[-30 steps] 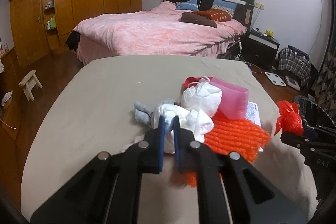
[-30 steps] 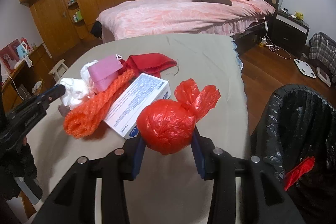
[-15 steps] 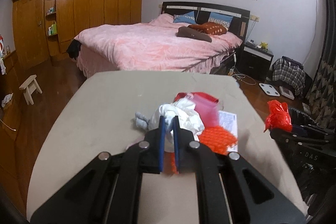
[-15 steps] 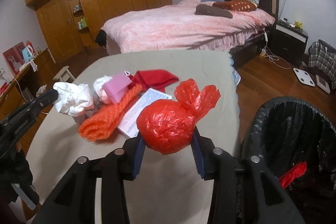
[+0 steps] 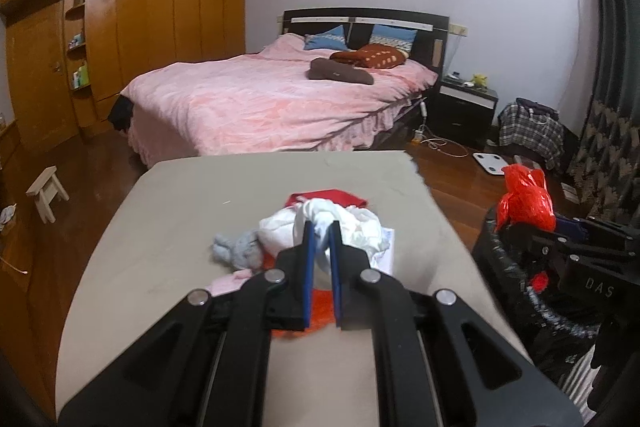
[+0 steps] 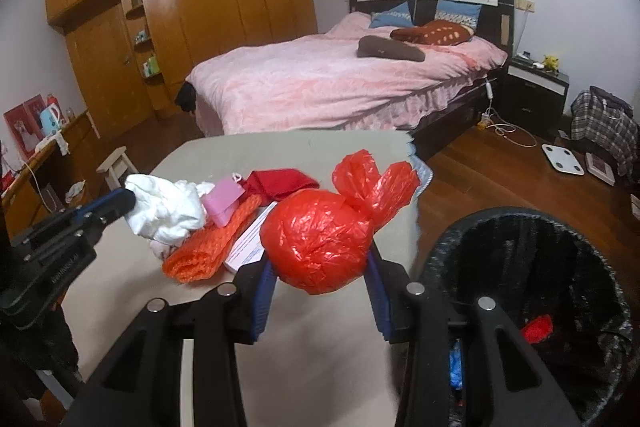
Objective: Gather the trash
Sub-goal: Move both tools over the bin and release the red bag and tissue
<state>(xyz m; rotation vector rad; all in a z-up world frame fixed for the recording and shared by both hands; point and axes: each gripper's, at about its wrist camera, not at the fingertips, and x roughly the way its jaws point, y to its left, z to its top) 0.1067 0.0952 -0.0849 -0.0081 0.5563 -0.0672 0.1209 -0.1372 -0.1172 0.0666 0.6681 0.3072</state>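
Red bag (image 6: 320,239) pinched in right tool (image 6: 320,291), white wad (image 5: 320,227) in left tool (image 5: 320,247); release squarely over bin (image 6: 560,267).

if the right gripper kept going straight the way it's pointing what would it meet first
Probably the bare far end of the table, past the red bag the right gripper holds. The bin sits off to its right, the trash pile to its left. Depth is unclear.

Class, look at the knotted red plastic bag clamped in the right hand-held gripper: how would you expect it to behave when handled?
The red plastic bag bulges around the right hand-held gripper, so it is probably soft and squashy. Its crinkled, glossy film suggests it is light and perhaps slippery. The loose knotted ears would likely flop. Being roundish, it might roll if set on the table.
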